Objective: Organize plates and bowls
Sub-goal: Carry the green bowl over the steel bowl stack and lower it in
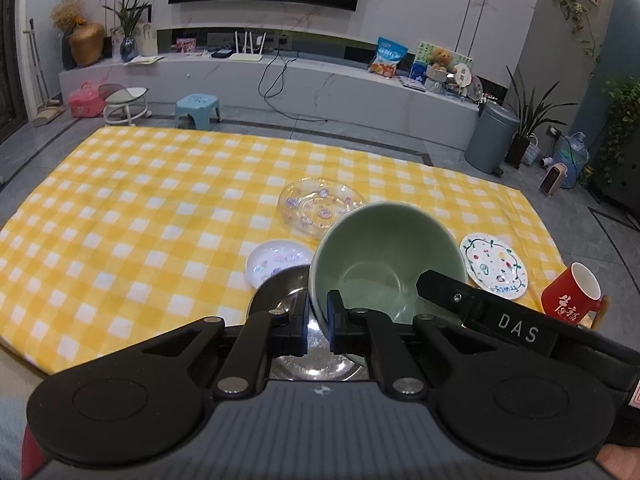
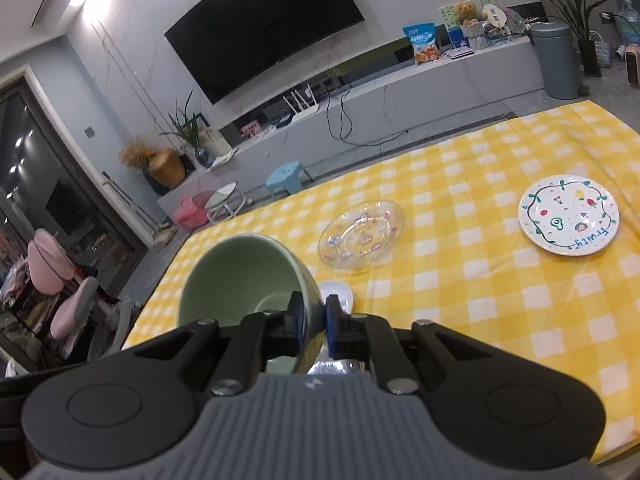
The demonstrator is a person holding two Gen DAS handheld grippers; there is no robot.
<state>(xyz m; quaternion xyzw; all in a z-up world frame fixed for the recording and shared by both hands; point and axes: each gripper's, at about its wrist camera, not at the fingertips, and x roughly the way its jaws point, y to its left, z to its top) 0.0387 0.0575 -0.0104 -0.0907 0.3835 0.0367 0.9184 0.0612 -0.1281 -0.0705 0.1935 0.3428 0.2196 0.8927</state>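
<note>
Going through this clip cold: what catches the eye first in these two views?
The green bowl, tilted and clamped at its rim by both the left gripper and the right gripper, above a steel dish. Behind it lie a clear glass plate and a fruit-painted plate on the yellow checked cloth.

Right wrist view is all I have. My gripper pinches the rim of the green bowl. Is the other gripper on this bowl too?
Observer: Yes. The left gripper is shut on the green bowl at its near left rim, one pad inside and one outside.
Operator: Is there anything to the right of the fruit plate? My picture ends there.
Observer: A red mug stands just right of that plate, near the edge of the yellow checked cloth.
</note>
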